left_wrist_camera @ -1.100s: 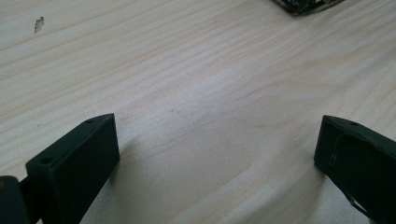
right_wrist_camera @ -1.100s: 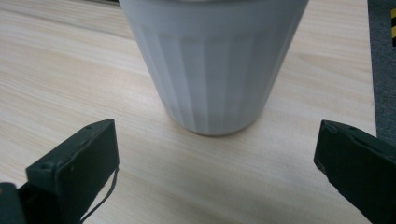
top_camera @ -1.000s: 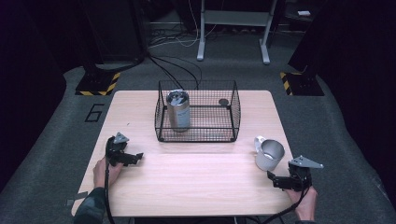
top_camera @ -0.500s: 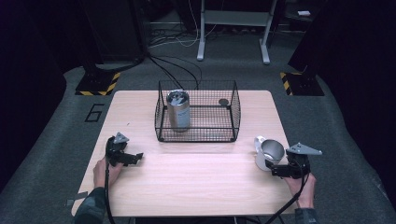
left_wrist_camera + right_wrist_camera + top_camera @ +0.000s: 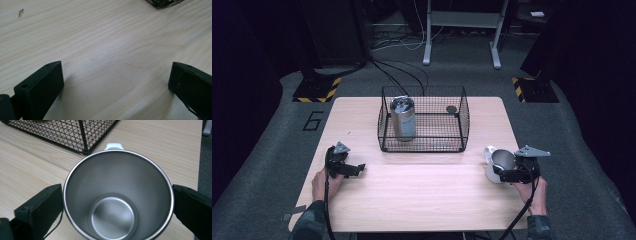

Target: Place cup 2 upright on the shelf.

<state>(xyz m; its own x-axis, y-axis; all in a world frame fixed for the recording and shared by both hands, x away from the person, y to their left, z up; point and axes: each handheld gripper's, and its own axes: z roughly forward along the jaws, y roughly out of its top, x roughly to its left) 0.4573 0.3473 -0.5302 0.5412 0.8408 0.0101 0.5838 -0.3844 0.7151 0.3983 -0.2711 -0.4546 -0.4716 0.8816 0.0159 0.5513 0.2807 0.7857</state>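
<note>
At the lower right of the high view, the right gripper (image 5: 501, 172) had its jaws spread wide on both sides of a steel cup (image 5: 497, 162), which lay on its side on the counter (image 5: 422, 185); I could not tell if the jaws touched its rim. The cup was just beside the right corner of a wire basket (image 5: 424, 125) in mid-frame. At the lower left, the left gripper (image 5: 357, 168) rested on the counter, wide open and holding nothing.
</note>
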